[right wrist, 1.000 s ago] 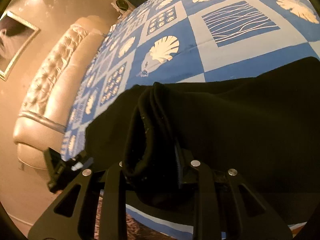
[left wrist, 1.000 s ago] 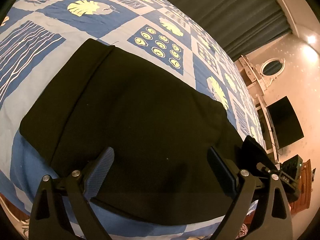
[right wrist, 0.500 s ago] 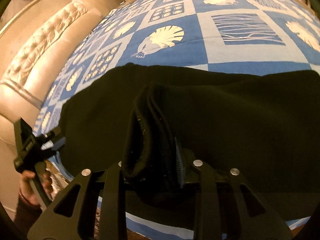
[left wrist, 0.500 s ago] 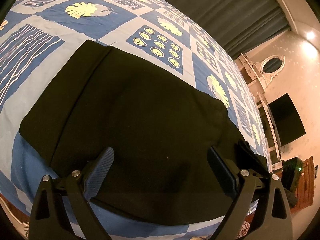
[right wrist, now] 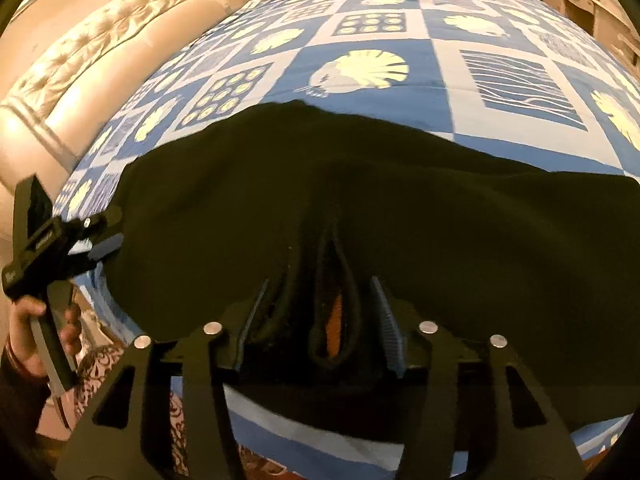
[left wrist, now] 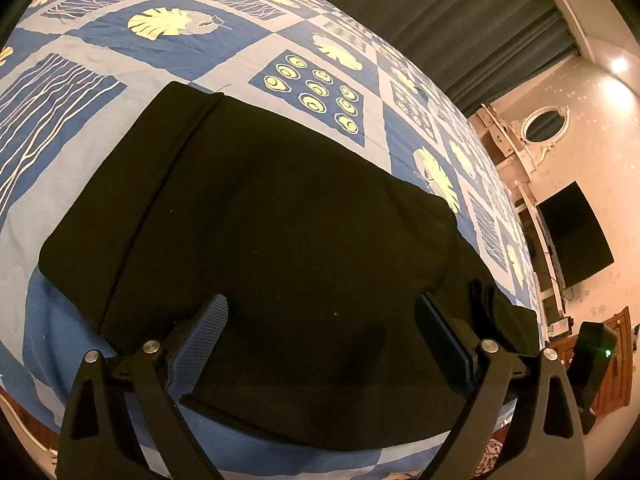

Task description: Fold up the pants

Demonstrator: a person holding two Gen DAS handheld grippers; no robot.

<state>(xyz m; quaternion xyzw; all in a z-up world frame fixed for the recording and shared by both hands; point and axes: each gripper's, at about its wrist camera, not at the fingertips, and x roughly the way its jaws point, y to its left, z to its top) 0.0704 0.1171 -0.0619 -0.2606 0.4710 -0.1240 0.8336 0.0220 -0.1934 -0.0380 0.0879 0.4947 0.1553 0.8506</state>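
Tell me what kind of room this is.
Most likely a bedroom. The black pants lie on a bed with a blue patterned bedspread, a padded headboard stands behind it, and dark curtains hang nearby.

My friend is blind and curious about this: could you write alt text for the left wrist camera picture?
Black pants lie folded flat on a blue patterned bedspread, filling most of the view. The left gripper hangs over their near edge, its jaws wide apart and holding nothing. Dark curtains hang beyond the bed.

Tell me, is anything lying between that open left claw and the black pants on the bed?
Nothing visible: the left gripper hangs open right over the pants, with only bare black cloth between its fingers.
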